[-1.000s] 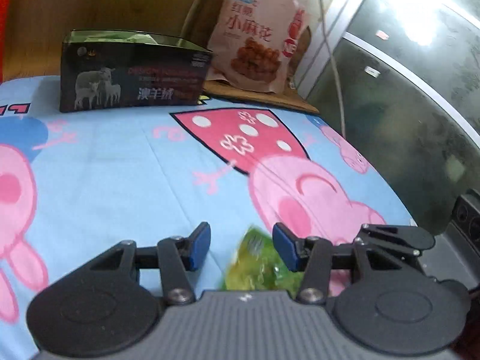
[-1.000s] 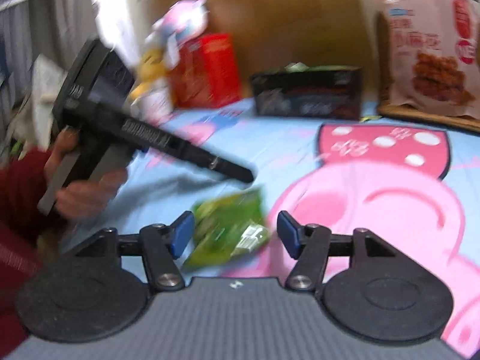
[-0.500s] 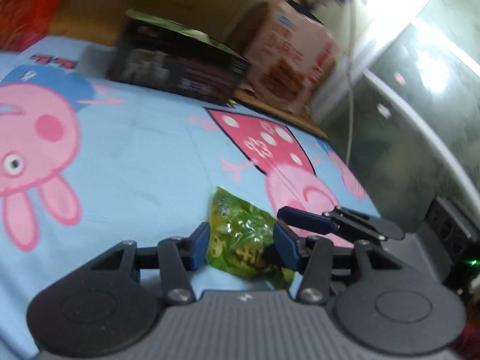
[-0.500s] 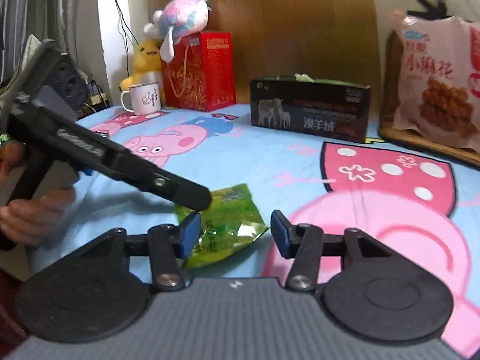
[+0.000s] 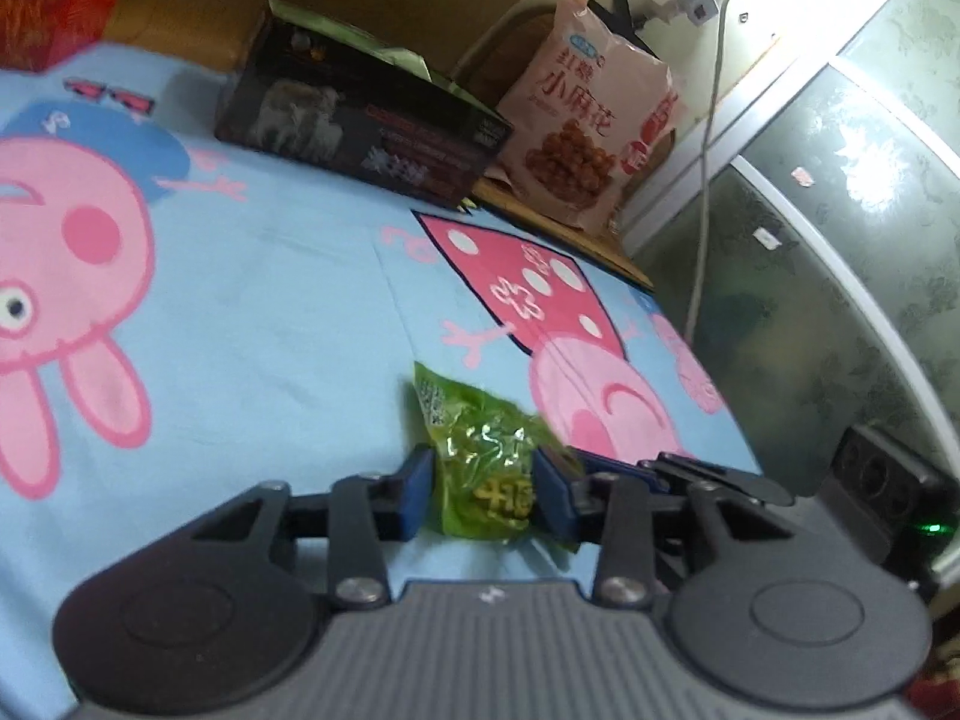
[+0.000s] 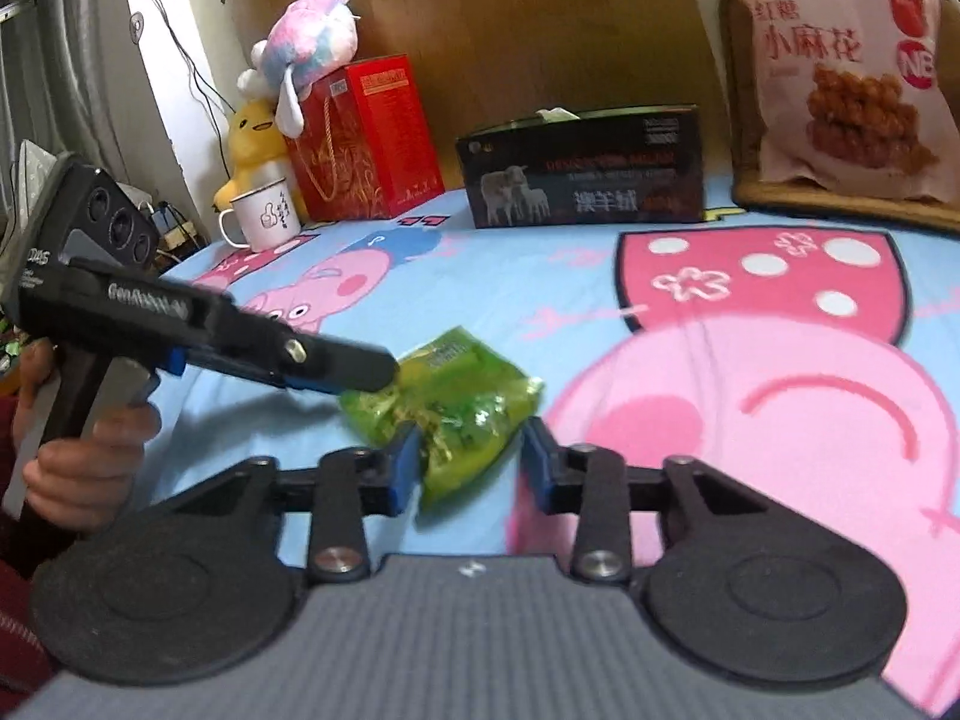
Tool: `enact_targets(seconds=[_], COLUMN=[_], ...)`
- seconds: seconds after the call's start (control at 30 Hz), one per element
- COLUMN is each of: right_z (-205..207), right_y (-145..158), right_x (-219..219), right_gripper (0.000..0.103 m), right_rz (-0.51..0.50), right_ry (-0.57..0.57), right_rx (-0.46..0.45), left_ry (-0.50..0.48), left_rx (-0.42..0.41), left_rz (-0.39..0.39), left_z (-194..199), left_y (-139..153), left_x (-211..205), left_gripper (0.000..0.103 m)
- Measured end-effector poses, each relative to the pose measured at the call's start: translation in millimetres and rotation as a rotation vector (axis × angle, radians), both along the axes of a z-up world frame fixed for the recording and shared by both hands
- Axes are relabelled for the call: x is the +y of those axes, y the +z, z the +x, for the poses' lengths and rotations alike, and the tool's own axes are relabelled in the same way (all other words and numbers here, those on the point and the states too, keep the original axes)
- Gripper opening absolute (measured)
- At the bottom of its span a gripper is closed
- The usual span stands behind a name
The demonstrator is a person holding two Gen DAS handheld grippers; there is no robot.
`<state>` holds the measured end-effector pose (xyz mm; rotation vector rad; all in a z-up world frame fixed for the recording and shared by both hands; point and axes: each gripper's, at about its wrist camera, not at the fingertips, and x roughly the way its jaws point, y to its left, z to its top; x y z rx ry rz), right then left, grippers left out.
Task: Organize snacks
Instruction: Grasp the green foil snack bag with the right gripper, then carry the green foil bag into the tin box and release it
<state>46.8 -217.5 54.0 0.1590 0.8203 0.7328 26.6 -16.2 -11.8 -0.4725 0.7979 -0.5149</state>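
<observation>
- Two grippers work one small green packet [image 5: 486,456] that lies on the cartoon-print sheet [image 5: 270,312], near its front edge and well apart from the black box [image 5: 360,120] at the back.
- The left gripper [image 5: 483,495] is closing, its blue pads against both flanks of the packet – clamped on it, by the look of the crumpled film.
- The right gripper [image 6: 468,465] is closing too; the packet's near corner sits between the jaws, the left pad touching, the right pad still clear of it.
- Risk: two grips on one slack packet – if the hands part, the film may stretch or tear at a seam.
- Risk: the right jaws catch only a corner, so that hold may slip off the glossy film.
- Risk: a hard squeeze may crush whatever is inside; the contents cannot be told from here.
- Materials: the packet is shiny, wrinkled plastic, soft and pillow-shaped; the sheet is smooth matte cloth over a yielding surface, which gives little to press against.
- The box is stiff printed card, open-topped, with something pale green showing at its rim; the pink bag [image 6: 840,72] behind is large, glossy and upright.
</observation>
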Motion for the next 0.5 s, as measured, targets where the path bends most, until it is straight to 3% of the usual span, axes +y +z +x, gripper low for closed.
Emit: enact_targets(seconds=[0.03,0.23,0.5], right_z=[1,19,78], right_y=[0,2,29], right_x=[5,25,38], right_gripper=[0.029,0.021,0.02], right_rz=[0.003,0.045,0.056], right_ry=[0.014,0.043,0.039], right_rx=[-0.004,-0.031,-0.157], left_ry=[0.017,0.081,0.134], left_rx=[-0.015,0.005,-0.133], left_rz=[0.026,0.029,0.065], left_z=[-1,13,65], left_y=[2,11,63], left_x=[0,19,30], left_gripper=[0.028,0.024,0.024])
